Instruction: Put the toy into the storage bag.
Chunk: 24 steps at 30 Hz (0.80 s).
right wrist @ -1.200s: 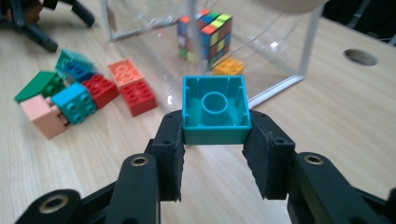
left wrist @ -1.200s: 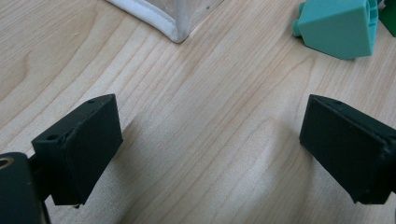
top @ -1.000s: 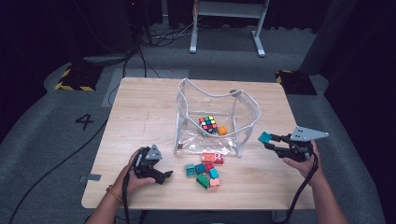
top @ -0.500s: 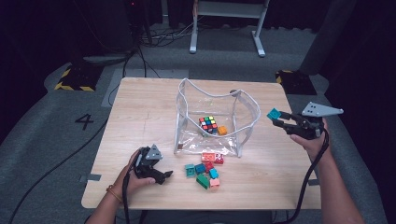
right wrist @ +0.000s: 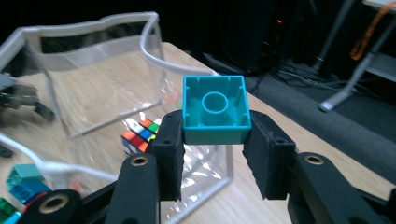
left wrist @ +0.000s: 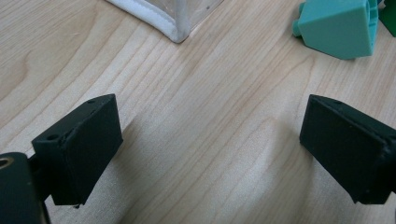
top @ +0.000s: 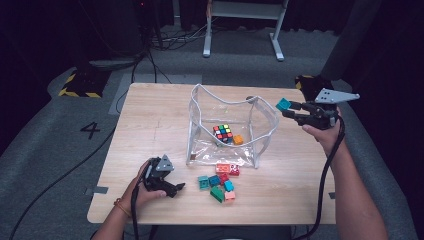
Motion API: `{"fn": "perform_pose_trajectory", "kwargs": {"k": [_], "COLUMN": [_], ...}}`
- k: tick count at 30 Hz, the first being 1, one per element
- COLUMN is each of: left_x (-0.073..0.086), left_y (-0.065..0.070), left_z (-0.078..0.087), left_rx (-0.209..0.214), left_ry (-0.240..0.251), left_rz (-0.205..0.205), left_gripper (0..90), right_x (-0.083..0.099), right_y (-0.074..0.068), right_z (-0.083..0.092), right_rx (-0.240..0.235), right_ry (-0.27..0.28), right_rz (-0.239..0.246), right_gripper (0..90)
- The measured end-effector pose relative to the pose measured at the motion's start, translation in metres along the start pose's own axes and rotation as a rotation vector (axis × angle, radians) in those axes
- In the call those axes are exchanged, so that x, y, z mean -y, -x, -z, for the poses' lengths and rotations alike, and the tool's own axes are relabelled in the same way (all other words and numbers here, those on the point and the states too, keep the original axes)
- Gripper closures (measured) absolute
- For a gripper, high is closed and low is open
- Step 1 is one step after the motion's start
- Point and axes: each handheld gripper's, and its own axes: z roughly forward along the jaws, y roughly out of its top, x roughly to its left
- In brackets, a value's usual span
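Note:
My right gripper (top: 289,108) (right wrist: 215,140) is shut on a teal brick (top: 283,104) (right wrist: 215,109), held in the air beside the right rim of a clear bag (top: 227,127) (right wrist: 100,79). The brick's hollow underside faces the right gripper camera. Inside the bag lie a colour cube (top: 223,133) (right wrist: 138,135) and an orange brick (top: 238,139). My left gripper (top: 176,188) (left wrist: 210,149) rests low on the table at the front left, jaws open over bare wood. A turquoise brick (left wrist: 335,27) lies just beyond it.
A pile of several loose bricks (top: 220,180) lies in front of the bag. The wooden table (top: 150,120) stands on grey carpet; cables and a white stand's feet (top: 242,45) are behind it.
My right gripper has risen and moved toward the bag's right rim with the teal brick in it. The left gripper has stayed in place.

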Motion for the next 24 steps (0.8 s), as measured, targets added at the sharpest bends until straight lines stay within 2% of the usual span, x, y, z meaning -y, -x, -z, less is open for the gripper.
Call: {"fn": "perform_pose_trajectory", "kwargs": {"k": [3,6,9,13,14,17,18,19,22,23,24], "left_x": [0.000,0.000,0.000,0.000,0.000,0.000,0.000,0.000,0.000,0.000,0.000], "left_y": [0.000,0.000,0.000,0.000,0.000,0.000,0.000,0.000,0.000,0.000,0.000], "left_z": [0.000,0.000,0.000,0.000,0.000,0.000,0.000,0.000,0.000,0.000,0.000], "left_rx": [0.000,-0.001,-0.001,0.000,0.000,0.000,0.000,0.000,0.000,0.000,0.001], "left_ry": [0.000,-0.001,-0.001,0.000,0.000,0.000,0.000,0.000,0.000,0.000,0.000], "left_rz": [0.000,0.000,0.000,0.000,0.000,0.000,0.000,0.000,0.000,0.000,0.000], "left_gripper": [5.8,5.8,5.8,5.8,5.8,5.8,5.8,5.8,5.7,5.8,5.8], "right_x": [-0.009,-0.015,-0.028,-0.036,-0.040,-0.050,-0.050,-0.054,-0.057,-0.061,-0.061], "right_y": [-0.002,-0.005,-0.010,-0.015,-0.018,-0.027,-0.027,-0.032,-0.036,-0.043,-0.043], "right_z": [-0.010,-0.016,-0.031,-0.039,-0.043,-0.058,-0.058,-0.067,-0.076,-0.084,-0.084], "right_rx": [-0.009,-0.020,-0.066,-0.085,-0.101,-0.127,-0.127,-0.141,-0.157,-0.173,-0.173], "right_ry": [-0.015,-0.027,-0.042,-0.058,-0.055,-0.101,-0.101,-0.126,-0.143,-0.149,-0.149], "right_rz": [0.029,0.032,0.064,0.091,0.101,0.156,0.156,0.176,0.192,0.220,0.220], "right_gripper": [59.7,59.6,59.6,59.7,59.7,59.6,59.6,59.7,59.6,59.7,59.7]}}
